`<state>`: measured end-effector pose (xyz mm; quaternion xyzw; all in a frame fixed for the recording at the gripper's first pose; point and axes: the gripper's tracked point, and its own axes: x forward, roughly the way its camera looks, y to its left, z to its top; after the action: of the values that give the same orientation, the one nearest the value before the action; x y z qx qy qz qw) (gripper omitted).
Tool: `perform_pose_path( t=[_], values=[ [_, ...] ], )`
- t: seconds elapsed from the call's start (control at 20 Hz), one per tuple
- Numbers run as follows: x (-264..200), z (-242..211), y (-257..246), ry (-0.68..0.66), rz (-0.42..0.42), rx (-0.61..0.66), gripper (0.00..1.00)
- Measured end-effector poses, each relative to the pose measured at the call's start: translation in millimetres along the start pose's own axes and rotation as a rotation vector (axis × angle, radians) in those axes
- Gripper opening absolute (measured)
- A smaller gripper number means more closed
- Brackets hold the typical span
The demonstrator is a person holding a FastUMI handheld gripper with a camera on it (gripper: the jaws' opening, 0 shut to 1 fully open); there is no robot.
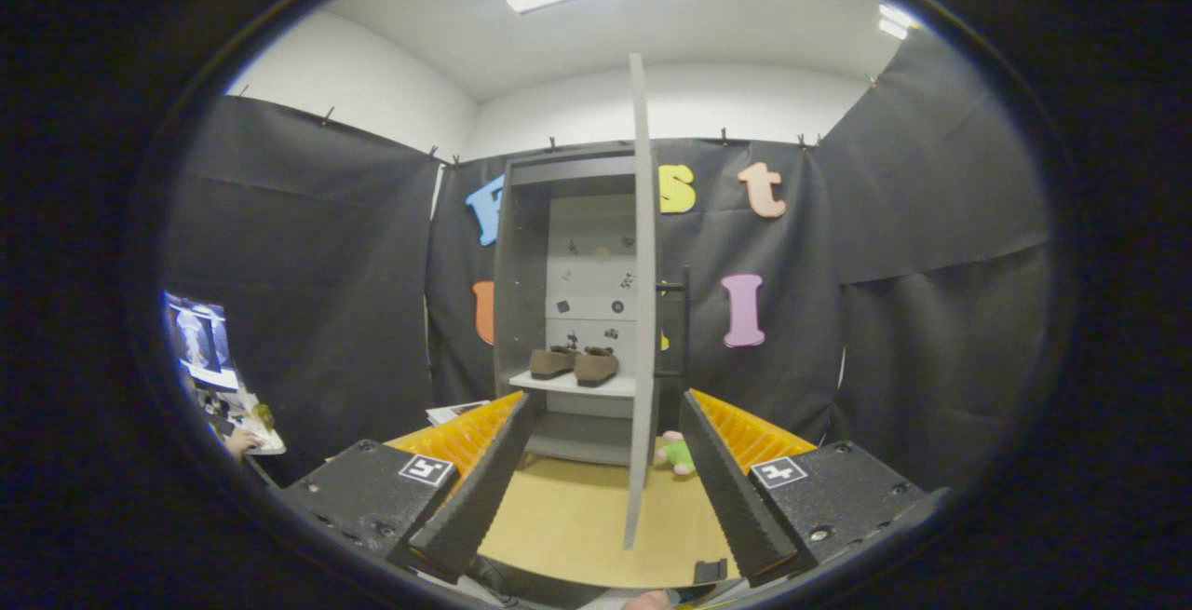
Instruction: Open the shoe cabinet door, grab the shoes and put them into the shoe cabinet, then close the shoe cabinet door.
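Note:
A tall grey shoe cabinet (521, 275) stands against the booth wall beyond my fingers. Its door (640, 312) is swung wide open and points edge-on toward me, its lower edge reaching down between my fingers. A pair of brown shoes (575, 363) sits side by side on the cabinet's white middle shelf (573, 385). My gripper (596, 484) is open, its two fingers spread to either side of the door's edge with nothing pressed between them. It hangs well back from the cabinet, above the wooden floor board (568, 517).
A small green and pink plush toy (677, 454) lies on the board just right of the door's foot. A lower shelf (577, 447) sits under the shoes. Off to the left a hand (240, 443) rests by papers and a screen.

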<state>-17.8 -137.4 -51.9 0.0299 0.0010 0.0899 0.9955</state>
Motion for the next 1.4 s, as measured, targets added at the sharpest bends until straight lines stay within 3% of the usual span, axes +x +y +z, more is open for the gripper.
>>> perform_pose_path(
  t=[0.35,0.45,0.7,0.95,1.3,1.4],
  values=[
    [-7,-7,-106,-0.005,-0.092,-0.032,1.00],
    [3,-15,-136,0.007,-0.138,-0.036,1.00],
    [42,-2,-169,0.022,-0.136,-0.094,1.00],
    [72,7,-175,0.057,-0.197,-0.210,1.00],
    [101,17,-127,0.049,-0.136,-0.184,1.00],
    [107,17,-125,0.052,-0.164,-0.178,1.00]
  ],
)
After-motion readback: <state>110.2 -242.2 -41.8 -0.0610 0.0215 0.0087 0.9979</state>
